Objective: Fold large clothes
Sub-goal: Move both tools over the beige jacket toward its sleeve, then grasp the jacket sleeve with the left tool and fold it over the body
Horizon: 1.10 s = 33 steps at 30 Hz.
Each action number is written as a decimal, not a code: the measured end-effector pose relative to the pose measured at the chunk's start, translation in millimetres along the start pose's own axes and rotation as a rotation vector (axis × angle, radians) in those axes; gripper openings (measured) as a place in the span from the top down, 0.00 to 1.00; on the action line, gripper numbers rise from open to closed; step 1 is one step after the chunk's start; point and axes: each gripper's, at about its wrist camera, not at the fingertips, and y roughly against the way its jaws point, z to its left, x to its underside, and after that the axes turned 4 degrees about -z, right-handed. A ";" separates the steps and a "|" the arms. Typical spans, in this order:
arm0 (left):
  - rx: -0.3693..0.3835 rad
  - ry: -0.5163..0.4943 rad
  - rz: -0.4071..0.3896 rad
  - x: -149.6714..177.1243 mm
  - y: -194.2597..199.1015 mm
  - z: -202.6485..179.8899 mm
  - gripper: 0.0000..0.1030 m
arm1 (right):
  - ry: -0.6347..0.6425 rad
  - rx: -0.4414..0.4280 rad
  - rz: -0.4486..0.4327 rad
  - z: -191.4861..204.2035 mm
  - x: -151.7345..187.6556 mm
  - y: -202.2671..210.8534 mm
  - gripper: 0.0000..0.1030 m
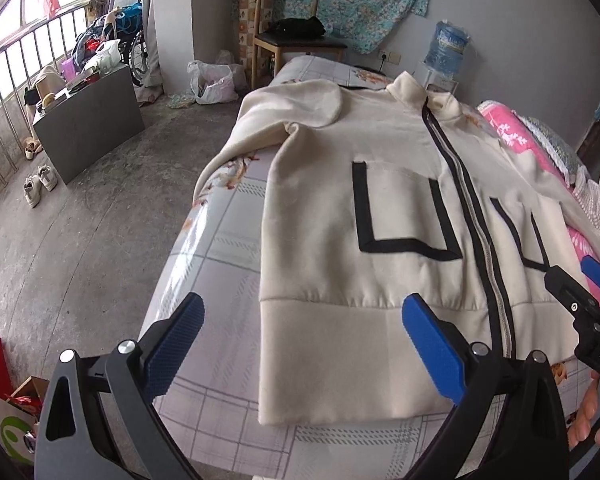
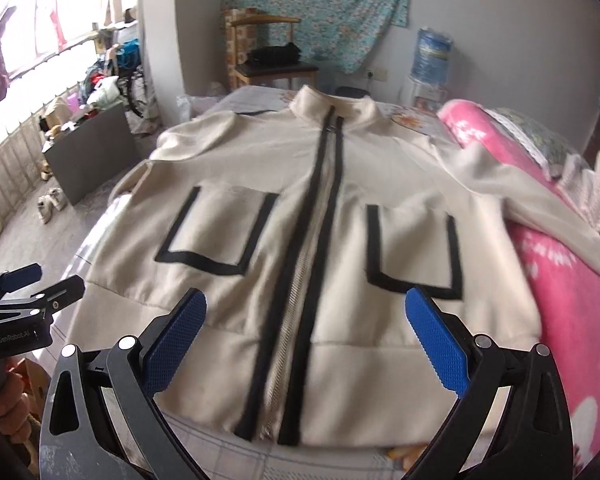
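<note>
A cream zip-up jacket (image 1: 364, 208) with black zipper trim and two black-outlined pockets lies flat, front up, on the bed (image 1: 220, 264); it also shows in the right wrist view (image 2: 300, 216). Its left sleeve hangs over the bed's left edge, its right sleeve lies across the pink quilt (image 2: 572, 280). My left gripper (image 1: 302, 314) is open, above the jacket's lower left hem. My right gripper (image 2: 306, 308) is open, above the hem near the zipper, and shows at the right edge of the left wrist view (image 1: 576, 280). The left gripper shows at the left edge of the right wrist view (image 2: 40, 284).
The pink quilt and other bedding pile along the bed's right side. A wooden chair (image 1: 296, 36) with dark clothes and a water dispenser (image 1: 446, 52) stand beyond the bed. A grey cabinet (image 1: 88, 120), shoes (image 1: 38, 184) and a plastic bag (image 1: 212, 80) sit on the concrete floor at left.
</note>
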 end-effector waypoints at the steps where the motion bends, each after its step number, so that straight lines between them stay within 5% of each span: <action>1: 0.018 0.027 -0.026 -4.5 0.1 11.0 0.05 | 0.011 -0.034 -0.007 6.3 -8.7 -7.6 0.07; 4: 0.040 0.122 -0.082 -19.0 -1.9 45.0 0.05 | 0.068 -0.097 -0.022 29.1 -28.9 -32.5 0.07; 11: 0.069 0.354 -0.049 -57.8 -55.5 127.9 0.05 | 0.123 -0.192 0.079 73.3 -47.2 -101.3 0.08; 13: 0.101 0.488 0.008 -65.3 -85.0 160.3 0.06 | 0.135 -0.205 0.105 82.0 -46.1 -113.7 0.10; 18: 0.333 0.947 0.254 -49.0 -177.7 237.1 0.08 | 0.162 -0.209 0.141 89.6 -40.9 -129.3 0.10; 24: 0.520 1.364 0.515 7.8 -263.2 266.8 0.11 | 0.152 -0.174 0.162 83.3 -42.7 -145.0 0.10; 30: 0.563 1.411 0.582 12.4 -301.8 258.0 0.18 | 0.137 -0.151 0.171 77.3 -44.9 -152.8 0.10; 33: 0.510 1.416 0.576 4.6 -309.6 261.4 0.43 | 0.126 -0.145 0.170 74.9 -47.3 -150.6 0.10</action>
